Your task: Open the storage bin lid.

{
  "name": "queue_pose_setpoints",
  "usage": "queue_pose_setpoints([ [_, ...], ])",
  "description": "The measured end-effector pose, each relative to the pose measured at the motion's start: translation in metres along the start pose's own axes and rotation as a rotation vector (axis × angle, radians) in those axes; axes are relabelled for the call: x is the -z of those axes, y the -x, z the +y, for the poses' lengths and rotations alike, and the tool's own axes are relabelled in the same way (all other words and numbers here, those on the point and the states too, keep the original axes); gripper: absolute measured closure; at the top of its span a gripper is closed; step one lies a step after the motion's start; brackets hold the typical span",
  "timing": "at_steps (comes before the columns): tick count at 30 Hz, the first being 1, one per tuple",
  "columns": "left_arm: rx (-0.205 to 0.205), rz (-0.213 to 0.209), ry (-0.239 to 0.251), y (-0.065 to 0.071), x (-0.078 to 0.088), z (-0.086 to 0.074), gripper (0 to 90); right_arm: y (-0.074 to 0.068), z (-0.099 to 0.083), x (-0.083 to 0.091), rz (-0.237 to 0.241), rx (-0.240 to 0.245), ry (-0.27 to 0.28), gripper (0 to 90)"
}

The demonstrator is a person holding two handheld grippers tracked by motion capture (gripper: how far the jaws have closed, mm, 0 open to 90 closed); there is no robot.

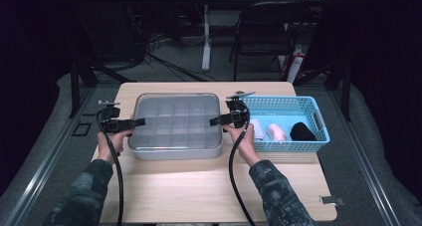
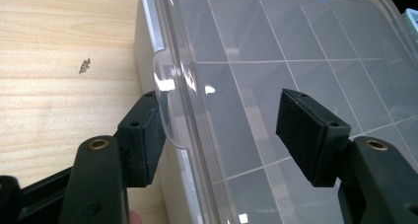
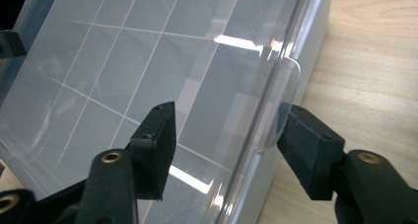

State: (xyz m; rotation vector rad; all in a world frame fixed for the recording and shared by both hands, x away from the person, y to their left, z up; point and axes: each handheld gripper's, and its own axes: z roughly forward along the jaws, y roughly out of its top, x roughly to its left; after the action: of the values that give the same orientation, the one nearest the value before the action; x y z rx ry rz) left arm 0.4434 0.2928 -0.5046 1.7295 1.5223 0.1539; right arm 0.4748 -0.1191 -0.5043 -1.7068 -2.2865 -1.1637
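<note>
1. Two grippers sit at the ends of a clear box (image 1: 175,125), one on each side.
2. The left gripper (image 2: 219,130) is part open. One pad (image 2: 146,135) is outside by the lid's side tab (image 2: 165,93); the other is over the lid (image 2: 276,51). Nothing is squeezed.
3. The right gripper (image 3: 224,147) is part open too. One pad (image 3: 308,152) is just by the right tab (image 3: 288,81); the other hangs over the lid. It holds nothing.
4. The box has many small squares inside. It sits in the middle of the table (image 1: 199,186).
5. A blue basket (image 1: 318,129) is just right of the box. It holds a white roll (image 1: 259,131), a pink roll (image 1: 276,132) and a black roll (image 1: 302,132).
</note>
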Motion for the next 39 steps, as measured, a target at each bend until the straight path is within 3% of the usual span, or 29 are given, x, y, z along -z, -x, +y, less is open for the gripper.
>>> queue_pose_setpoints([
  [7,0.004,0.003,0.005,0.001,0.001,-0.001,38.8,-0.001,0.000,0.000,0.001,-0.006,0.004,38.7],
  [17,-0.005,-0.004,0.043,0.005,0.009,0.000,40.6,-0.009,0.004,0.012,-0.029,0.028,0.035,43.1],
  [26,-0.017,-0.008,0.070,0.011,0.021,0.001,44.2,-0.004,0.002,0.026,0.021,-0.004,0.071,54.8],
  [28,-0.029,-0.015,0.073,0.010,0.026,0.002,46.9,-0.004,0.001,0.035,0.063,-0.028,0.096,59.8],
  [31,-0.015,-0.043,0.095,0.009,0.035,0.002,50.2,-0.005,-0.001,0.041,0.084,-0.033,0.114,62.8],
  [39,-0.037,-0.068,0.147,0.017,0.056,0.001,56.5,-0.012,-0.006,0.060,0.104,-0.008,0.158,69.1],
])
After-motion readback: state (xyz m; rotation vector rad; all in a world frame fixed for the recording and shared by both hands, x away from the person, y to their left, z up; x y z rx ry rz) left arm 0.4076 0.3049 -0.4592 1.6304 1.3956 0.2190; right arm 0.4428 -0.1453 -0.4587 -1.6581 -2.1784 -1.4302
